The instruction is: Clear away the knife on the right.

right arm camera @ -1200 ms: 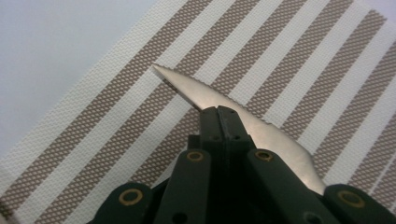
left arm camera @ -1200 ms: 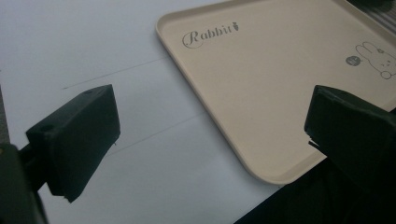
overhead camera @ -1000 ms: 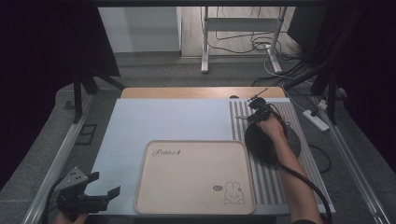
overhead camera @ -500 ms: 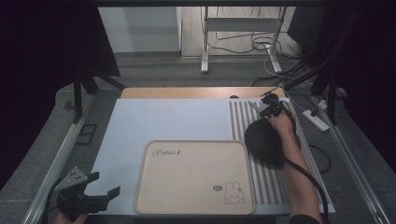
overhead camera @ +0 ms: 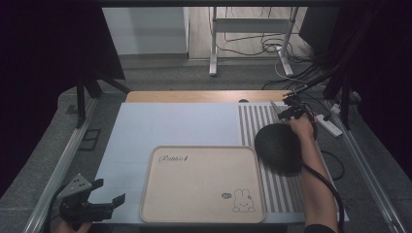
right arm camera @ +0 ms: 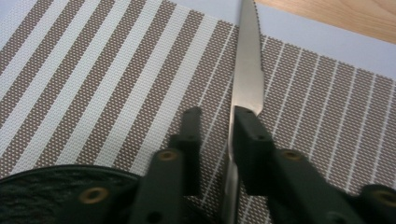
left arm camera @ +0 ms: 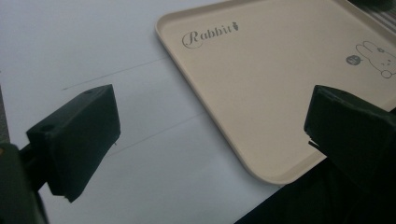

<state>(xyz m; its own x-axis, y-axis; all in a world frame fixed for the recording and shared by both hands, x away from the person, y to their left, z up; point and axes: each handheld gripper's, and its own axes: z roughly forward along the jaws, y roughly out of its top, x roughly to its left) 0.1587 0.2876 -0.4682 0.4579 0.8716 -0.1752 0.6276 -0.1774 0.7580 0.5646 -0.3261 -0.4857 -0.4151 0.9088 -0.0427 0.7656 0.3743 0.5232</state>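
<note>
My right gripper (right arm camera: 215, 135) has just been opening, its jaws narrowly apart with the knife (right arm camera: 247, 70) between them, lying flat on the striped placemat (right arm camera: 93, 79) just beyond the black plate (overhead camera: 278, 147), laid as cutlery I judge; my left gripper (left arm camera: 210, 126) waits wide and empty near the plate-far corner of the rabbit tray (left arm camera: 261, 84), kept clear.

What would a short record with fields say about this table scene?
Tray: beige, rabbit print, bare
Plate: dark, round, on the striped placemat
Knife: on the placemat
Right gripper: jaws have just been opening, knife between them
Left gripper: jaws wide open, nothing between them, near a tray corner
</note>
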